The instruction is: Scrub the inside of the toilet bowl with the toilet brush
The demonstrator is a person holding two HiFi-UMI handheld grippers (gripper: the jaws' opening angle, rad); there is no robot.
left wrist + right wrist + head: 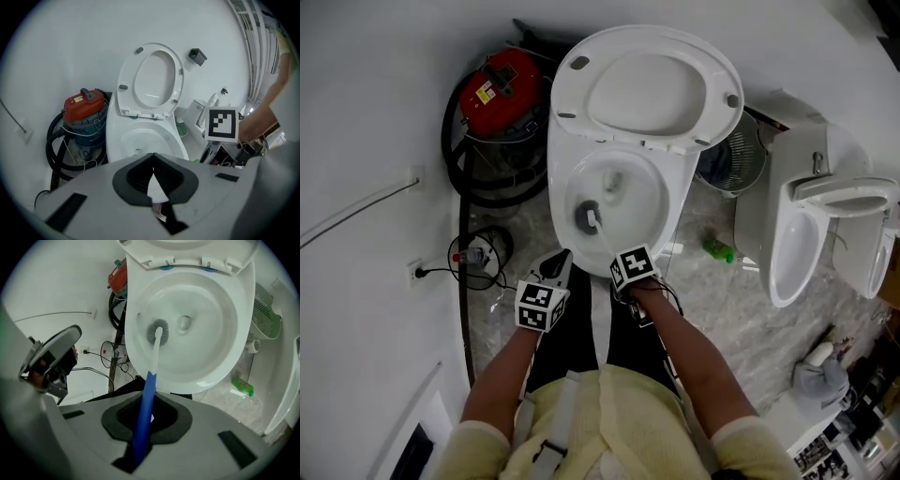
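Inside toilet bowl (667,217), left side: toilet brush (153,357) head against porcelain. Right claw (147,417) clamped on blue handle. Left claw (153,177) pressed together, empty, near bowl's near rim.

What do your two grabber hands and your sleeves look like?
The left gripper and right gripper each have a pale grey body with dark grey padded jaws. Each carries a white cube printed with black square markers. The person wears short, pale yellow sleeves.
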